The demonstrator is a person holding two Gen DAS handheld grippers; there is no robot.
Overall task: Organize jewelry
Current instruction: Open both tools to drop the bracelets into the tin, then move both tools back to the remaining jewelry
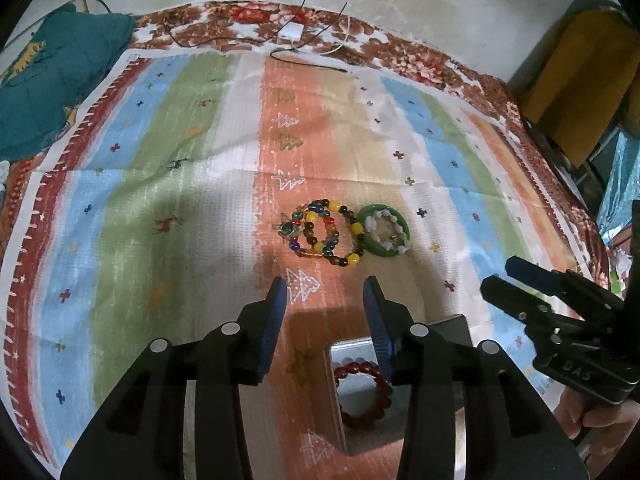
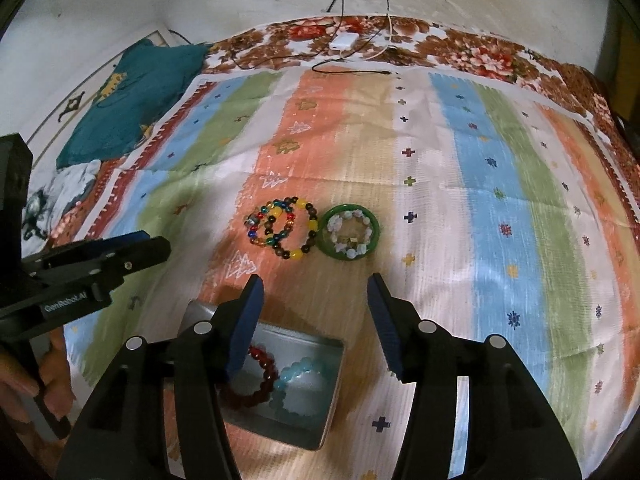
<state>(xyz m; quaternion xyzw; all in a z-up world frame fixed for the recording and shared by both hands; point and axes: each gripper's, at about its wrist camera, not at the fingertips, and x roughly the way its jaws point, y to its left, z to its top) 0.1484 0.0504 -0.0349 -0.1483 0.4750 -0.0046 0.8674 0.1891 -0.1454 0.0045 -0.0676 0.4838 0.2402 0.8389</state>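
Striped woven cloth (image 1: 168, 184) covers the bed. Both tongs, left (image 1: 325, 322) and right (image 2: 316, 320), angle downward, released and empty, above a square metal tin (image 2: 320, 432) at lower centre holding dark-red (image 2: 256, 376) and pale-blue bead bracelets (image 2: 304, 376); multicoloured glass-bead bracelets (image 1: 324, 232) and a smooth green bangle (image 1: 383, 230) lie mid-frame.

Bracelets on the cloth: four (image 2: 288, 228). Bracelets in the tin (image 2: 316, 436): two (image 2: 280, 380). Grippers: two (image 2: 316, 292)

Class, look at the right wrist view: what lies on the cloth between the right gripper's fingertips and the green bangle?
Nothing: in the right wrist view only bare striped cloth separates the open right gripper from the green bangle.
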